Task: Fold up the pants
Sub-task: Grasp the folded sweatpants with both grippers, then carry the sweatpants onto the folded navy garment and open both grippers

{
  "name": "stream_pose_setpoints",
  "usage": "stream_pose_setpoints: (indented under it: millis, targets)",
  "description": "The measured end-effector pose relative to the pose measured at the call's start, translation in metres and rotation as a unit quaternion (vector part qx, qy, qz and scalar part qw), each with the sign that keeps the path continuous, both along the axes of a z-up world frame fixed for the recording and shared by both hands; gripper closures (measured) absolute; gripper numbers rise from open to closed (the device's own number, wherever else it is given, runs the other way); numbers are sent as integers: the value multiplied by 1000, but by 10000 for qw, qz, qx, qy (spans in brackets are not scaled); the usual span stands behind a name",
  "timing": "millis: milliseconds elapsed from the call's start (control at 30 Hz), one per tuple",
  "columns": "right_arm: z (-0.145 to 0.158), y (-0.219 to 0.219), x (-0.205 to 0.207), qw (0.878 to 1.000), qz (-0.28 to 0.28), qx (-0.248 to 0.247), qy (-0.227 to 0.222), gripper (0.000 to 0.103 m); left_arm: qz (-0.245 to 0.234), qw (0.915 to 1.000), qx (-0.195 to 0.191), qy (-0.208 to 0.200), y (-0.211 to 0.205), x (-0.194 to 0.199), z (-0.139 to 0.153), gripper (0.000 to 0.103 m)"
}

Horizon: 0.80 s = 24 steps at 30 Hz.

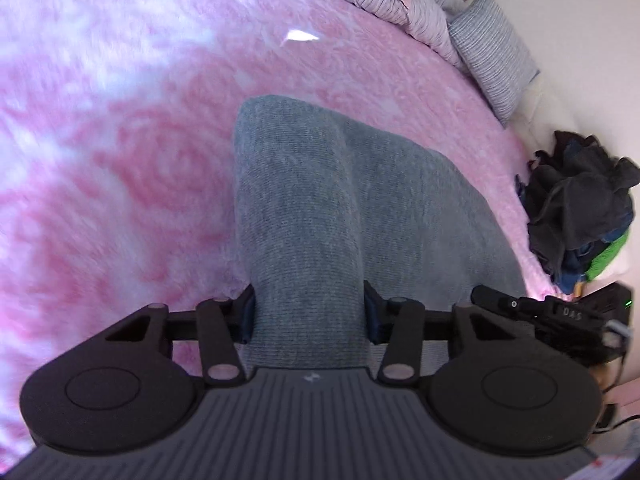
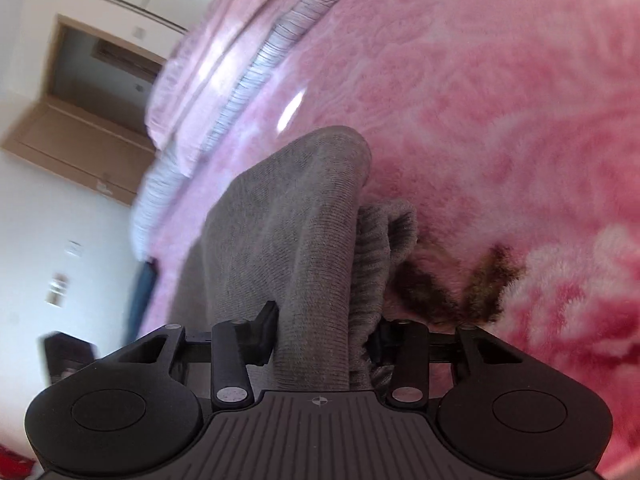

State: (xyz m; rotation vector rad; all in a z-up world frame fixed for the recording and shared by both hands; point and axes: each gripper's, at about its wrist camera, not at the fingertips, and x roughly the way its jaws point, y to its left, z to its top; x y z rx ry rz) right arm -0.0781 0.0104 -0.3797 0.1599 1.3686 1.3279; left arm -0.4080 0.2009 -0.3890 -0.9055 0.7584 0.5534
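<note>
Pants: grey knit pants [image 1: 304,208] are hanging forward from both grippers over a pink blanket [image 1: 120,140], the far fold appearing to rest on or just above it.
Left gripper: the left gripper [image 1: 308,316] is pinching a thick band of the cloth, its jaws pressing in on either side.
Right gripper: the right gripper [image 2: 324,332] is pinching another part of the pants [image 2: 288,220]; a ribbed part, perhaps cuff or waistband [image 2: 384,232], is bunching just right of the main band.
Surroundings: striped bedding [image 1: 400,0] is lying at the far edge of the blanket, and a dark clothes pile [image 1: 580,208] is sitting well to the right, apart from the pants.
Handling: the fabric is looking soft, limp and fairly thick, so it is likely draping and sagging between the grips rather than holding a crease. It is probably light, not slippery, and not fragile.
Where to hold: gripping near matching corners or edges, through all layers at once, is likely giving the straightest fold; the bunching on the right is suggesting uneven layers there.
Risk: the loose ribbed part may be slipping out of line when the cloth is laid down.
</note>
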Motion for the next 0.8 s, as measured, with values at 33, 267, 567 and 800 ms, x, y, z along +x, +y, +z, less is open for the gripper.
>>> stream_pose_setpoints:
  millis: [33,267,567,800]
  targets:
    - [10,3,-3,9999,9,-157,-47,64,65,10000,-23,20,-1,-1,10,61]
    - [109,49,-22,9963,683,-467,-229,65,960,9954,-30,-44,-10,-43,107,61]
    - [194,168,-125,9714,2337,-173,-394,64,2730,9609,432,-151,3,-160,195,61]
    - [199,286,-274,9439,3262,-5,-522,64,3659,9288,546,-218,79,-296,203,61]
